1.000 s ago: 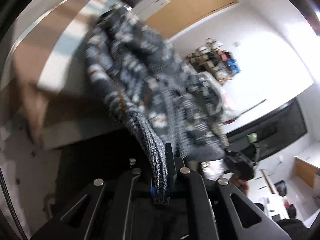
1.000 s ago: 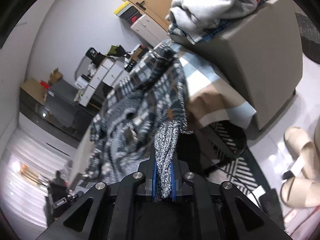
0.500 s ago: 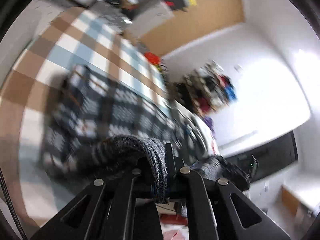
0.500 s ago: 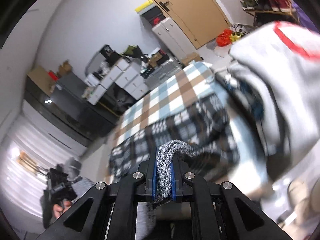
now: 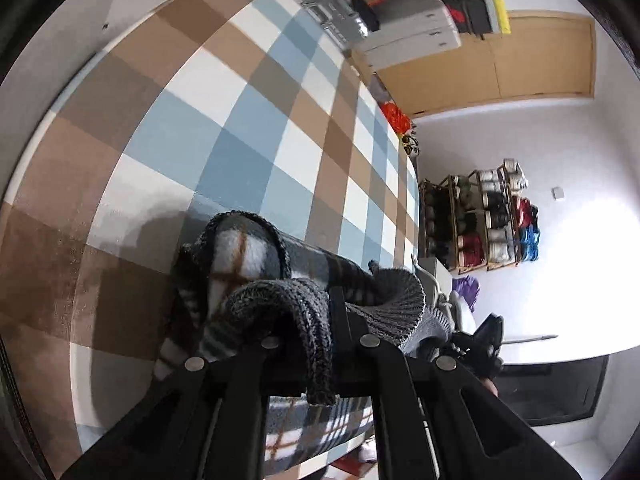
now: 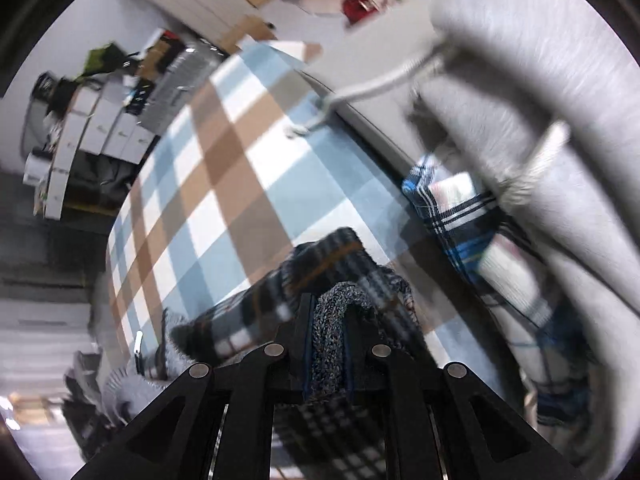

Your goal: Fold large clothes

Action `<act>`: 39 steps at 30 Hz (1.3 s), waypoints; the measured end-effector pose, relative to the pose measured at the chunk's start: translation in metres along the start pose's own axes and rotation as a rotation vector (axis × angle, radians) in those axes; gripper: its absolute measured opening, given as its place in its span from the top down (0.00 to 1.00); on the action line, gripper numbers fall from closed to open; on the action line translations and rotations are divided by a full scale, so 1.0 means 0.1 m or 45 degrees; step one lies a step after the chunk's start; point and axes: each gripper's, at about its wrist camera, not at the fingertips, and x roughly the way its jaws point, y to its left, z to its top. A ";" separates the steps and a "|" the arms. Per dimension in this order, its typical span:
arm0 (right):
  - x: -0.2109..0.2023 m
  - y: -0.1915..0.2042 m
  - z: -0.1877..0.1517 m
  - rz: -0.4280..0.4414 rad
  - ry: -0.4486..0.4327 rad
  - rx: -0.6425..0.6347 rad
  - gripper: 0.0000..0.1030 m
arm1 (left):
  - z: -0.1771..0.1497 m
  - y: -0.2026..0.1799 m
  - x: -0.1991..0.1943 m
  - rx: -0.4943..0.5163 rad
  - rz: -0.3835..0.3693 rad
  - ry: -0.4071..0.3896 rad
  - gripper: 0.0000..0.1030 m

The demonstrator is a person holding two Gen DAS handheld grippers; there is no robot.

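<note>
A dark grey, white and brown plaid garment with a ribbed knit hem (image 5: pixel 248 256) lies bunched on the checked tablecloth (image 5: pixel 224 128). My left gripper (image 5: pixel 320 328) is shut on its knit edge, low over the table. The same plaid garment (image 6: pixel 280 292) shows in the right wrist view on the tablecloth (image 6: pixel 224 184). My right gripper (image 6: pixel 328 328) is shut on its knit hem. The other gripper (image 5: pixel 480 340) shows at the right of the left wrist view.
A pile of other clothes, a grey sweatshirt (image 6: pixel 540 80) over a blue plaid fabric (image 6: pixel 472 224), lies close on the right. White drawers (image 5: pixel 408 36), a wooden door (image 5: pixel 540 60) and a shelf rack (image 5: pixel 480 220) stand beyond the table.
Both grippers have brought the garment down from hanging in the air to low over the tablecloth. The garment now lies bunched on the cloth in front of the fingers.
</note>
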 end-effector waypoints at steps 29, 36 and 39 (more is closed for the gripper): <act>0.26 1.35 -1.59 -0.378 -0.460 -1.394 0.13 | -0.97 -1.05 0.56 0.598 0.511 0.084 0.33; 0.52 0.98 -0.99 -0.261 -0.220 -1.117 0.06 | -0.70 -0.72 0.72 0.379 0.470 0.020 0.34; 0.58 0.93 -1.04 -0.301 -0.219 -1.148 0.05 | -0.72 -0.64 0.69 0.366 0.425 -0.012 0.34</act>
